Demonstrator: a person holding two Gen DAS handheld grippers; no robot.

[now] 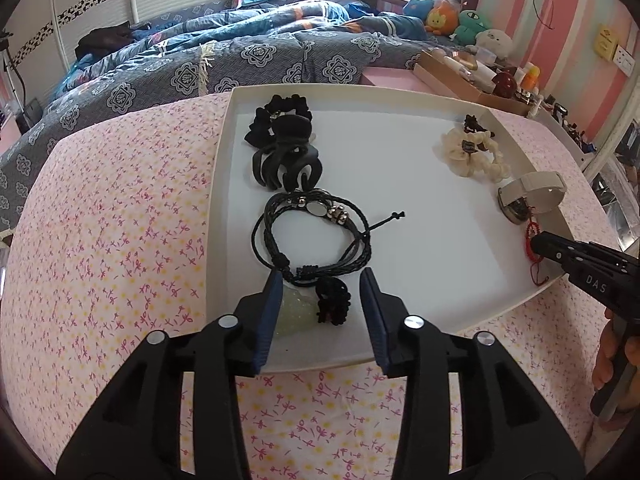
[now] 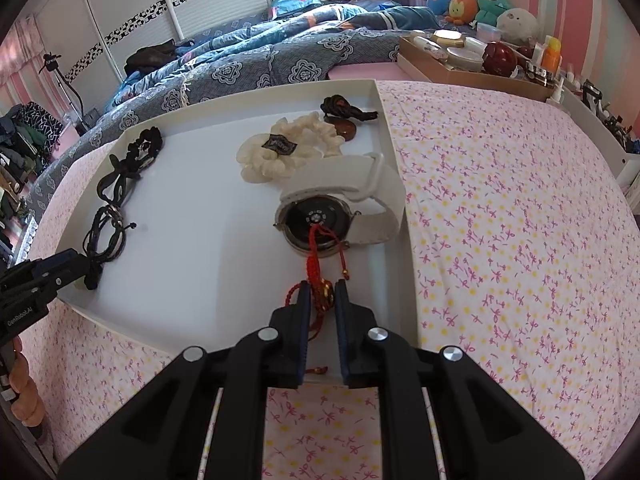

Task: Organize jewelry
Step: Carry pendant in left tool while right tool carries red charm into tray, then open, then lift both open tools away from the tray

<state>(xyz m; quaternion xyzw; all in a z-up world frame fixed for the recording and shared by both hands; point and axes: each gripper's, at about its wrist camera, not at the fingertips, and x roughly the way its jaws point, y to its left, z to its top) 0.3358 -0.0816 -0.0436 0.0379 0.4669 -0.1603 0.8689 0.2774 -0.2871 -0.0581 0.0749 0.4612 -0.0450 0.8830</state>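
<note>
Inspecting from the near edge of the white tray (image 1: 224,216) outward: the left gripper (image 1: 320,280), lower centre of the left wrist view, stands released, jaws apart, with a black knotted pendant on a pale green stone (image 1: 330,304) lying between them on the tray floor; neither pad presses on it. Just beyond it lies a black braided bracelet (image 1: 312,236), its cord running close past the left pad.

The right gripper (image 2: 322,290), lower centre of the right wrist view, is clenched on a red cord bracelet (image 2: 318,276), a small gold bead visible between the pads. The cord's far end drapes over the back of a white-strapped watch (image 2: 320,220) resting just beyond, against the tray's right wall.

Risk, as judged: lifting the red cord may drag or tip the watch if the cord snags on it. On the left, closing again could catch the braided cord along with the pendant.

Further up the tray: a black claw clip (image 1: 286,160) with a black scrunchie (image 1: 280,114) behind it, upper left; a cream scrunchie (image 2: 280,148) and a dark knotted piece (image 2: 348,110), upper right.
</note>
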